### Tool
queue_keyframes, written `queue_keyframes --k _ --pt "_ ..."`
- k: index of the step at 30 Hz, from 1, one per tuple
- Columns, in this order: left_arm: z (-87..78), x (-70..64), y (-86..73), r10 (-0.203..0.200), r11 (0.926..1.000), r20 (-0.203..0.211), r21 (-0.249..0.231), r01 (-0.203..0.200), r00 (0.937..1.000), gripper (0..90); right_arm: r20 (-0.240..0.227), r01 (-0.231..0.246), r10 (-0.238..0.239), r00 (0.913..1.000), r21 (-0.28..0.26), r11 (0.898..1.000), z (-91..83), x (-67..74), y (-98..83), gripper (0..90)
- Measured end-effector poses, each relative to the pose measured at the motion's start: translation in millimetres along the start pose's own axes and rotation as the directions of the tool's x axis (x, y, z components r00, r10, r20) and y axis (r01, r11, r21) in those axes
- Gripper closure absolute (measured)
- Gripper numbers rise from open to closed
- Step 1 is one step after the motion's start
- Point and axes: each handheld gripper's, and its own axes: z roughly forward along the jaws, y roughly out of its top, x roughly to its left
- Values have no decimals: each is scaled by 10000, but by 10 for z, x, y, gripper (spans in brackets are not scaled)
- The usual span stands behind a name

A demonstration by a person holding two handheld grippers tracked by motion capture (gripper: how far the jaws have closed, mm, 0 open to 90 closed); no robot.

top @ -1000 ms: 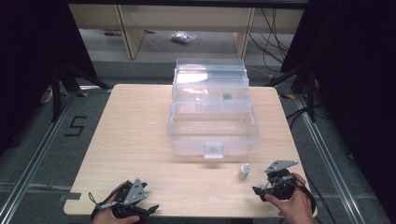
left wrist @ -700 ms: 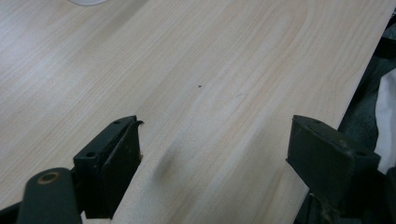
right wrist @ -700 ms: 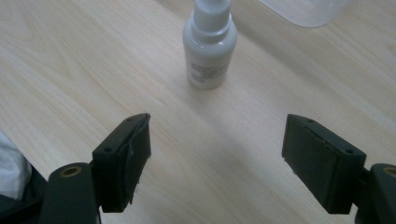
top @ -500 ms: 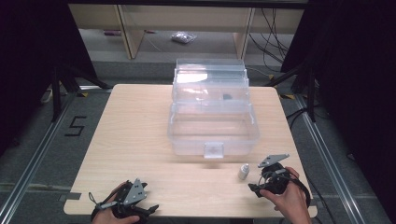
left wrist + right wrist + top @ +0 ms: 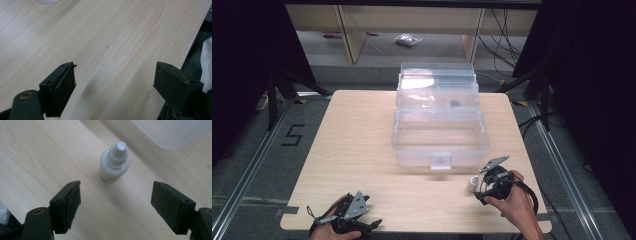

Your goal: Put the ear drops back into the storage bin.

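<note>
Both tongs are open. Right tongs (image 5: 115, 202) have their jaws wide apart above the wooden counter (image 5: 30, 152), and a small white dropper bottle (image 5: 115, 162) stands upright just ahead of the gap, not touching either jaw. In the high view the right tongs (image 5: 477, 189) are near the front right part of the counter (image 5: 357, 140), held by the person's right hand (image 5: 512, 202), and the bottle (image 5: 472, 184) stands just beside their tips, on the side toward the middle of the counter.

Left tongs (image 5: 113, 82) are also spread wide, with nothing between the jaws except bare wood (image 5: 100, 37). In the high view the left tongs (image 5: 371, 224) rest low at the front left edge of the counter, in the person's left hand (image 5: 334, 227).

A clear plastic box (image 5: 439, 135) stands in the middle of the counter, toward the far side. It has an upper stepped part behind and a deeper lower part in front, with a small latch (image 5: 441, 161) on the front wall. A small dark thing (image 5: 455, 104) lies in the upper part; I cannot tell what it is. The bottle is near the front right corner of the box but apart from it. In the right gripper view, a rounded corner of the clear box (image 5: 172, 132) shows behind the bottle.

On the floor beyond the counter lies a small clear bag (image 5: 408, 41).
</note>
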Motion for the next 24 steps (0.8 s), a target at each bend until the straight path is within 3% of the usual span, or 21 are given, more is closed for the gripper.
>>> queue_keyframes --k 6,7,11,12,13,14,18,22,24 --pt "6 -14 1 -88 9999 68 -67 88 9999 169 -62 352 -352 9994 88 9993 47 -12 50 270" --pt "6 -4 3 23 10000 -9 6 -23 10000 170 -98 187 -185 9998 219 9996 52 -1 60 271" --pt "4 -11 -2 -75 10000 118 -28 75 9999 169 -88 349 -347 9994 318 9989 77 -24 116 287" --pt "-3 3 0 89 9999 105 106 -90 9999 169 -70 355 -353 9994 377 9987 86 -24 132 297" --pt "12 -1 -1 6 10000 -71 4 -6 10000 169 -20 570 -570 9984 308 9979 101 -41 151 304" --pt "10 0 1 26 10000 -66 -1 -26 10000 169 -37 442 -441 9990 435 9981 103 -29 166 310" --pt "4 -3 1 23 10000 -2 -5 -23 10000 169 -36 771 -771 9970 502 9958 144 -42 230 350" --pt "7 0 -1 20 10000 -41 2 -20 10000 169 -141 694 -685 9976 729 9949 166 -22 269 377" --pt "6 -3 2 21 10000 -2 -10 -21 10000 169 -126 963 -957 9953 706 9928 178 -32 300 387"
